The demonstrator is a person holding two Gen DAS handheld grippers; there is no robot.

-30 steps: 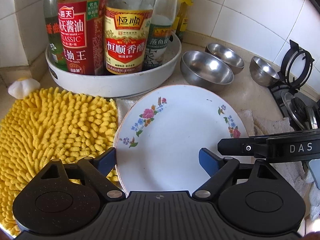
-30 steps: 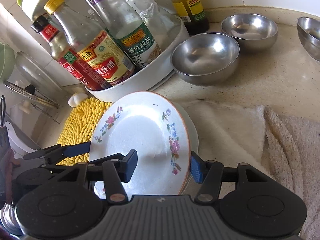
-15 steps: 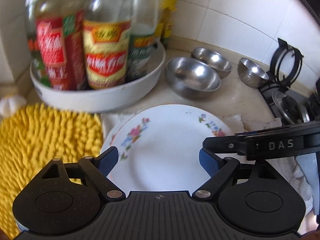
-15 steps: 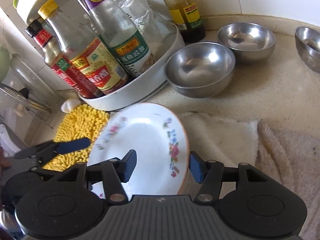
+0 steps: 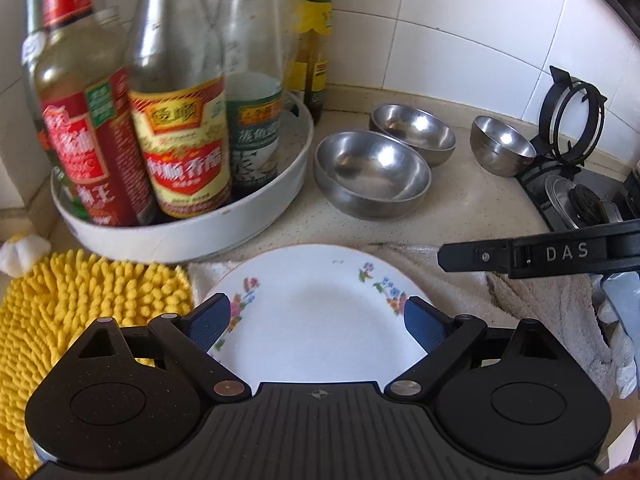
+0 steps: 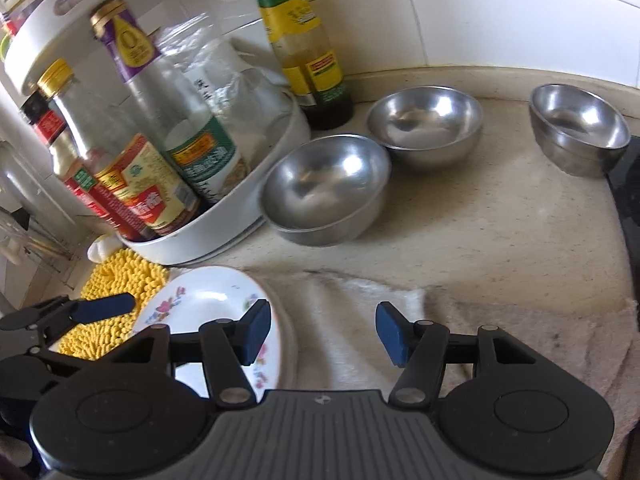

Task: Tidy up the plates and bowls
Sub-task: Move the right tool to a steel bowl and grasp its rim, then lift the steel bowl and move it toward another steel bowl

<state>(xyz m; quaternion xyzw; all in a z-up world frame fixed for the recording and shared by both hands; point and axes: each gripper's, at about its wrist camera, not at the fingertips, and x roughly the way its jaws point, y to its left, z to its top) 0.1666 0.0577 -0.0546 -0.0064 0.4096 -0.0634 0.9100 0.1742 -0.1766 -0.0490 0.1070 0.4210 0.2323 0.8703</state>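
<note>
A white plate with flower prints [image 5: 320, 320] lies flat on a beige towel, seemingly on top of another white plate. My left gripper [image 5: 316, 324] hovers over its near part; its jaws are opening, the blue pads stand by the rim at either side, and they do not press it. My right gripper [image 6: 324, 332] is open over bare towel, with the plate [image 6: 208, 304] to the left of its left finger. One right finger [image 5: 520, 258] shows at the right in the left wrist view. Three steel bowls [image 5: 372, 172] [image 5: 414, 136] [image 5: 502, 148] stand upright on the counter behind.
A white round tray [image 5: 192, 236] full of sauce bottles stands at the back left, and a further bottle [image 6: 308, 52] by the wall. A yellow chenille mat [image 5: 80, 312] lies left of the plate. The stove [image 5: 580, 200] is at the right. The towel [image 6: 440, 320] covers the front counter.
The plate, leaning up between the right gripper's fingers earlier, now lies flat. The right gripper has shifted right, off the plate. The left gripper drew back and its fingers spread wider.
</note>
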